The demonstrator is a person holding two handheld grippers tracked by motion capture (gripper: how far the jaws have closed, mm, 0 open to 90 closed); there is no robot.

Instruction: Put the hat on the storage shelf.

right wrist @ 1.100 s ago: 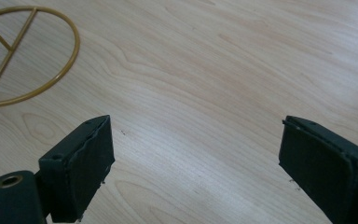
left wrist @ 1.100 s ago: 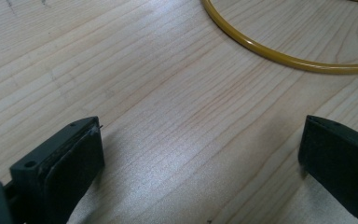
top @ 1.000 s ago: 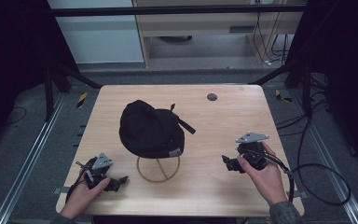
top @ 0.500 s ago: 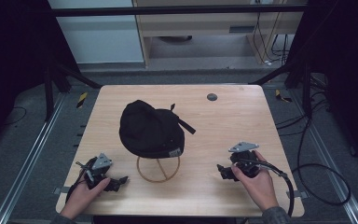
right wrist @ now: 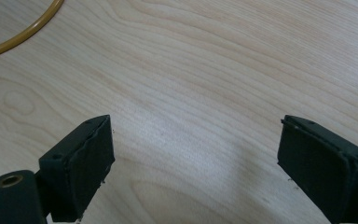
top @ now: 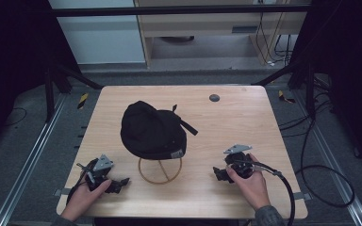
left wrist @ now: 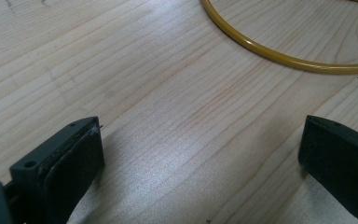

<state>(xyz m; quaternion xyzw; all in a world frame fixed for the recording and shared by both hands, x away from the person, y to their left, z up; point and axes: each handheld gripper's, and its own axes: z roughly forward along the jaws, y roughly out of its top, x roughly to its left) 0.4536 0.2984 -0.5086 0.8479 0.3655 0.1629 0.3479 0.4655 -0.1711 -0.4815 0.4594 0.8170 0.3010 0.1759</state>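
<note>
A black cap point(top: 153, 129) sits on a yellow wire stand whose ring base point(top: 160, 171) rests on the wooden table point(top: 235, 122). My left gripper point(top: 120, 183) lies low at the table's front left, held by a hand, pointing right toward the ring. Its jaws stand wide apart over bare wood, with the yellow ring point(left wrist: 279, 57) just ahead. My right gripper point(top: 217, 173) rests at the front right, pointing left at the stand. Its jaws are also wide apart with nothing between them, and the ring point(right wrist: 23, 32) shows at the upper left of the right gripper view.
A small dark round disc point(top: 214, 98) lies near the table's far edge. A black cable point(top: 287, 188) trails from the right gripper off the table's front right. Metal rails and dark floor surround the table.
My right gripper has moved down toward the table's front edge and a little left, closer to the stand. The left gripper and the cap have stayed put.
</note>
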